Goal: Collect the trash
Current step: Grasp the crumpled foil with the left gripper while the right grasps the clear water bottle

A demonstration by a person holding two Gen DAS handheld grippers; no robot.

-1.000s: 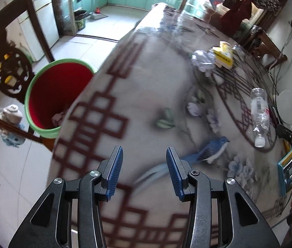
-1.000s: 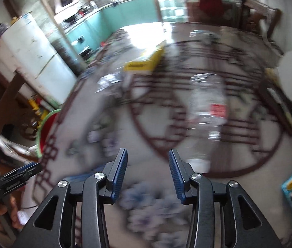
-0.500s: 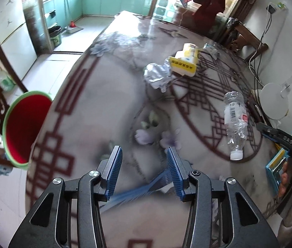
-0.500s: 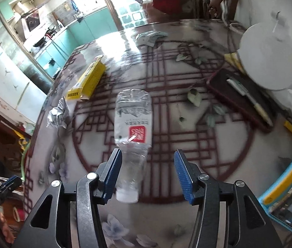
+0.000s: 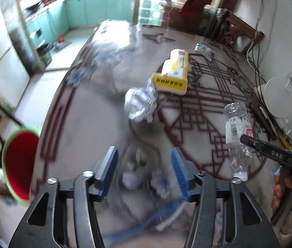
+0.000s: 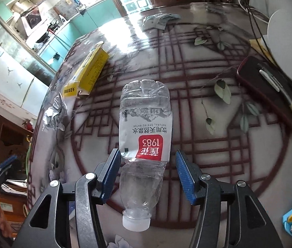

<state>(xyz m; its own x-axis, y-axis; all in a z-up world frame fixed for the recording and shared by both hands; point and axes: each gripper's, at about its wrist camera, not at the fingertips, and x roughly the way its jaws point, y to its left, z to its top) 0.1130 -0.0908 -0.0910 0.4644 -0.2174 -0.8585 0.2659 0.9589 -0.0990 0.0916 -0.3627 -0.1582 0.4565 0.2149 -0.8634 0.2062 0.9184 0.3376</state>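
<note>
Right tongs (image 6: 147, 171) stood spread on either side of a crushed clear water bottle (image 6: 145, 136), blue pads flanking its lower body without visibly touching it. That bottle lay on its side on the patterned tabletop (image 6: 208, 155), white cap toward the camera and red "1983" label facing up. Left tongs (image 5: 144, 171) hung spread and empty over the tabletop's near floral print, their view blurred. From the left wrist view, the right tongs' black finger crossed in front of the bottle at the right edge, where the person's right hand (image 5: 288, 188) gripped the handle. Farther along the tabletop lay a crumpled silver foil wrapper (image 5: 140, 103), touching or just beside a yellow and white carton (image 5: 172, 72). Small torn packets (image 6: 160, 19) lay near the far rim. At the right side sat a dark red notebook (image 6: 270, 91) with a pen (image 6: 280, 95) on top, beside a white round lamp base (image 5: 278, 100). Off the tabletop's left edge stood a red bin with a green rim (image 5: 20, 161).
</note>
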